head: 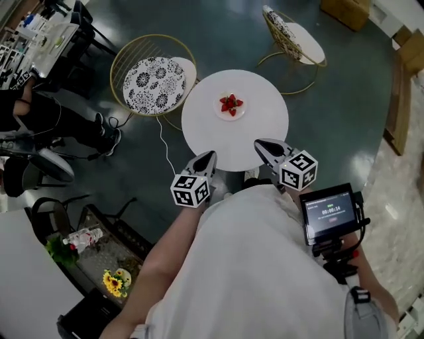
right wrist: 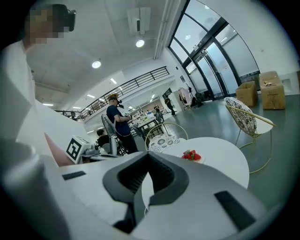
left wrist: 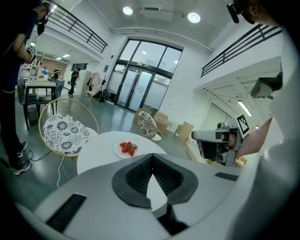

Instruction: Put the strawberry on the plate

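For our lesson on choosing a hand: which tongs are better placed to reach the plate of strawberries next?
Right, narrowly. In the head view the right tongs reach further over the white table toward the plate of strawberries than the left tongs. Both are shut and empty, so either could go.

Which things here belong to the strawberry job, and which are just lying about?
Job: red strawberries, small white plate under them, round white table, left gripper and right gripper (both shut, empty).
Lying about: gold wire chair with patterned cushion, yellow flowers, brown cardboard box.
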A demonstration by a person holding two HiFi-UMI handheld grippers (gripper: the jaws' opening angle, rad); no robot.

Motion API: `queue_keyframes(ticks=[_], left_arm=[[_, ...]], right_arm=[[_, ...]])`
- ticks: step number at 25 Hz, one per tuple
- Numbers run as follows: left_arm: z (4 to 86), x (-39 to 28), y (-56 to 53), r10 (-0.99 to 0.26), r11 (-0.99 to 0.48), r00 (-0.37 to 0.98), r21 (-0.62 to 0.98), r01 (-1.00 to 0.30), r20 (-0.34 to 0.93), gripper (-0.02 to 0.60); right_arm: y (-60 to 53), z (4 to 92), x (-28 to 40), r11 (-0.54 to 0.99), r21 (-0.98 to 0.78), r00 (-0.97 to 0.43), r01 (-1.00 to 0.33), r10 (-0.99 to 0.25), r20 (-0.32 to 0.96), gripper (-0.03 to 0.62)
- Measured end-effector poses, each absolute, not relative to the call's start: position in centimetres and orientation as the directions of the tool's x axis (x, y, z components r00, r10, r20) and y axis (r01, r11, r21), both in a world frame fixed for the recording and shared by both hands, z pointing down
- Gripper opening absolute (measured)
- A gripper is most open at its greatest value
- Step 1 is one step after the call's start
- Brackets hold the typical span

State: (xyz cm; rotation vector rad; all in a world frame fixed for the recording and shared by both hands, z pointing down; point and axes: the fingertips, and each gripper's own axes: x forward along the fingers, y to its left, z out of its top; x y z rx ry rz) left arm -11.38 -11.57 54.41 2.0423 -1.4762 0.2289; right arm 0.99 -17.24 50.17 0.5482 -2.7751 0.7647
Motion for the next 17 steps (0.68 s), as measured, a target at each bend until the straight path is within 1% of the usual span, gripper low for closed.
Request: queue_keyframes(ticks=[6, 17], left_arm=[[53.5, -11.6, -10.0, -0.813, -0.227, 0.373, 0.346, -0.910, 0.447, 0.008], [53.0, -9.7, -9.1, -0.795, -0.281, 0.407, 0.320, -0.905, 0.450, 0.008]], right_arm=[[-14.5, 49.9, 0.3, 0.815, -0.439, -0.920, -0.380, -0.281, 0.274, 0.006], [-12.7, 49.1, 1.3, 0.817, -0.427, -0.918, -0.387, -0.297, 0.263, 0.006]])
